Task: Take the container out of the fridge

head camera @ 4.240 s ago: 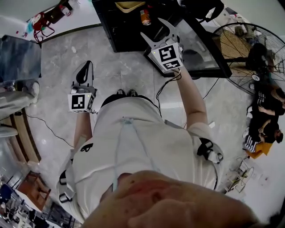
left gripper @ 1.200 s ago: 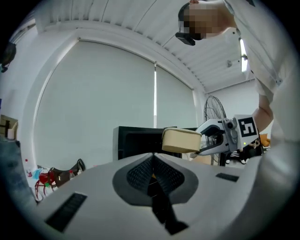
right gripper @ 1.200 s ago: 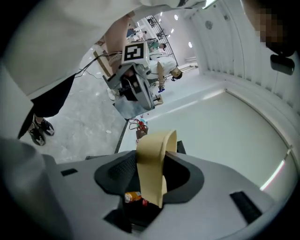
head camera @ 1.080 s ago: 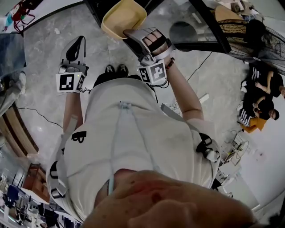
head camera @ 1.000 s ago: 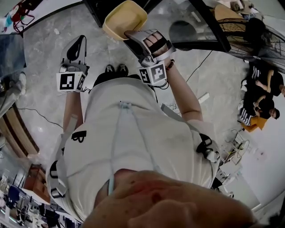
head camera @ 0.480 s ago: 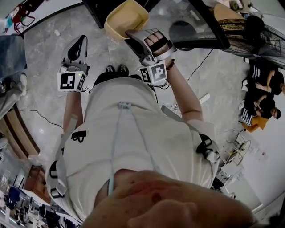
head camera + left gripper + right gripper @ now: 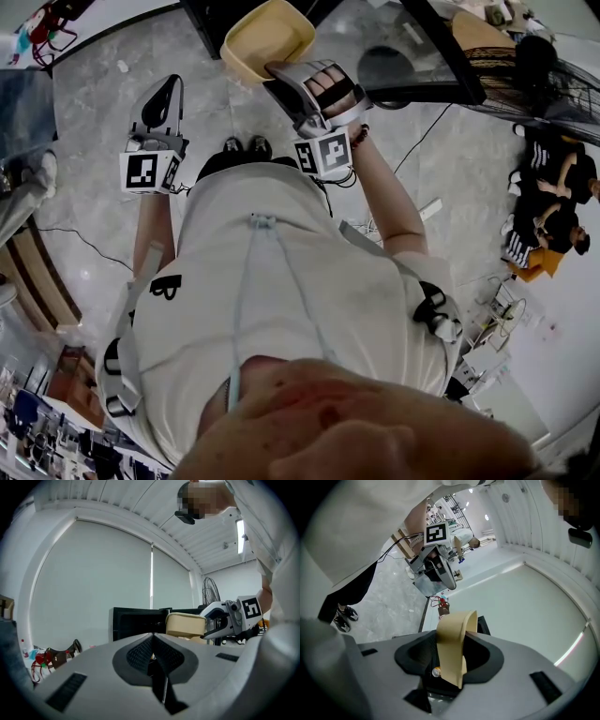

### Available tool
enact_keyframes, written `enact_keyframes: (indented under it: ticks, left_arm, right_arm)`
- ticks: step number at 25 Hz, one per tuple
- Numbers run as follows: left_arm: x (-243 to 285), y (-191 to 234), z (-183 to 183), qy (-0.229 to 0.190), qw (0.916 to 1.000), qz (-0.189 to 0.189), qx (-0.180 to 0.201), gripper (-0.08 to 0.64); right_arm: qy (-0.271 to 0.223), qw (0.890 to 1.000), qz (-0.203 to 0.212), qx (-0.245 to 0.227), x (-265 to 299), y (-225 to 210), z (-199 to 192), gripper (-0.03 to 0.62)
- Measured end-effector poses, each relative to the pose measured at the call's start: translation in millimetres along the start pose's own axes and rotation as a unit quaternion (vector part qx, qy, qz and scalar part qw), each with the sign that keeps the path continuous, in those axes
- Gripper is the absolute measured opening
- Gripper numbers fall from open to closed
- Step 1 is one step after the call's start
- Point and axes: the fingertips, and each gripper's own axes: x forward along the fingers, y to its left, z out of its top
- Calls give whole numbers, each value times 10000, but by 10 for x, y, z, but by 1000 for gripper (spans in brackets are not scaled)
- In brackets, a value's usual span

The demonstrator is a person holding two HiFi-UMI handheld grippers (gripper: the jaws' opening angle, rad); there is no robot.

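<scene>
Jaws-wise, got the right gripper (image 7: pixel 449 667) clamped on the near rim of the container (image 7: pixel 452 634), body sticking straight ahead; left gripper (image 7: pixel 154 656) closed, empty, farther off.

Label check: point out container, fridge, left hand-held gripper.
container (image 7: pixel 265 37): head view, inner floor.
fridge (image 7: pixel 133 623): left gripper view, dark interior.
left hand-held gripper (image 7: pixel 172 82): head view, closed tips.

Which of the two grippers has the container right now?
The right gripper: its jaws are closed on the rim of the beige container. The left gripper is shut with nothing between its jaws, held off to the side.
</scene>
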Motion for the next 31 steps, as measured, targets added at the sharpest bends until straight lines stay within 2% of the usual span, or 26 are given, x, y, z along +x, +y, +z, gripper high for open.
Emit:
enact_keyframes:
  ticks: [31]
  left_arm:
    - [-123,-158,56,12,9998,-178,14,9]
  right_arm:
    - [173,9998,-39,58,-196,-31,-11,173]
